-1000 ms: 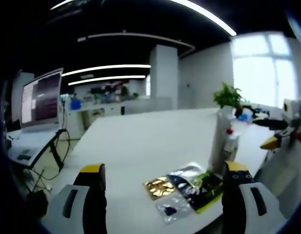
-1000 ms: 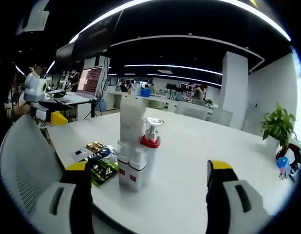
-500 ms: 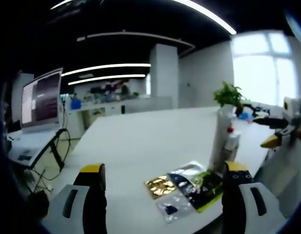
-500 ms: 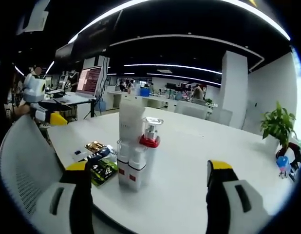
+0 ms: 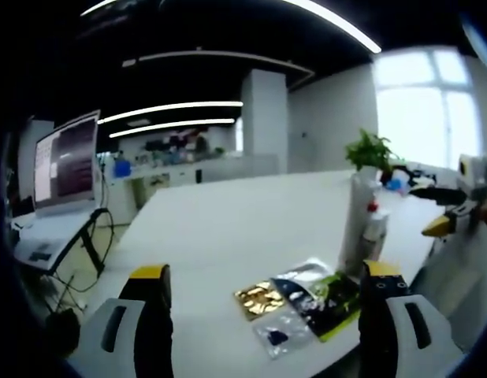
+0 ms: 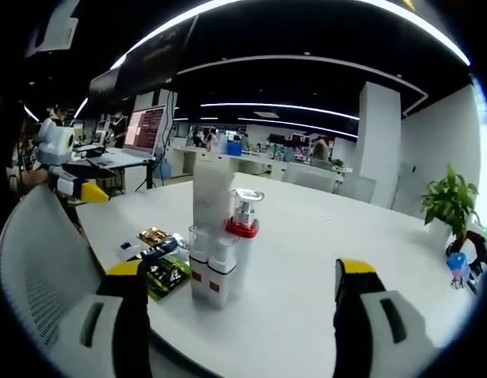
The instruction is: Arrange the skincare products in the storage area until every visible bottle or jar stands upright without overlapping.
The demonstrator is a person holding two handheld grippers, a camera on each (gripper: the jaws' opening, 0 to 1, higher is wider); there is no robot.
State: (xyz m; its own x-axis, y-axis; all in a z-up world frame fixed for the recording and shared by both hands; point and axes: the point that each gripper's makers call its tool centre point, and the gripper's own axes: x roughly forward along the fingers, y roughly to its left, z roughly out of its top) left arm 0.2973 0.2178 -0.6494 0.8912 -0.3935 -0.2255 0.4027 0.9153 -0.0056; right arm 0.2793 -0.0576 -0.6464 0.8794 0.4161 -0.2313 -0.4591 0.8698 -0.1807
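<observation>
White office table (image 6: 322, 236) under strip lights, seen from both hand-held grippers. Near the table's front edge in the right gripper view, a tight cluster of skincare products (image 6: 217, 248), all upright: a tall white box (image 6: 212, 197) at the back, a pump bottle with a red collar (image 6: 243, 216) just beside it on the right, and clear containers with small red labels (image 6: 212, 272) in front, touching one another. Flat on the table just left of the cluster, a scatter of sample sachets (image 6: 158, 256): one gold, one dark, one green, partly overlapping.

Right gripper (image 6: 239, 295) low in its own view, jaws spread wide and yellow-tipped, gripping nothing, the cluster framed between them but well beyond the tips. At far left of that view, the left gripper (image 6: 70, 185) held above the back of a white mesh chair (image 6: 39, 260).

In the left gripper view, the same cluster at right, the tall white box (image 5: 358, 220) and the red-collared bottle (image 5: 374, 228) standing side by side, with the sachets (image 5: 299, 303) spread in front. Left gripper (image 5: 263, 295) also wide open and empty, well apart from the products. Right gripper (image 5: 456, 209) visible at far right edge.

Background: potted green plant (image 6: 451, 206) on the table's far side, a monitor (image 5: 66, 157) on a neighbouring desk, a white pillar (image 5: 265, 122), bright window (image 5: 421, 110).
</observation>
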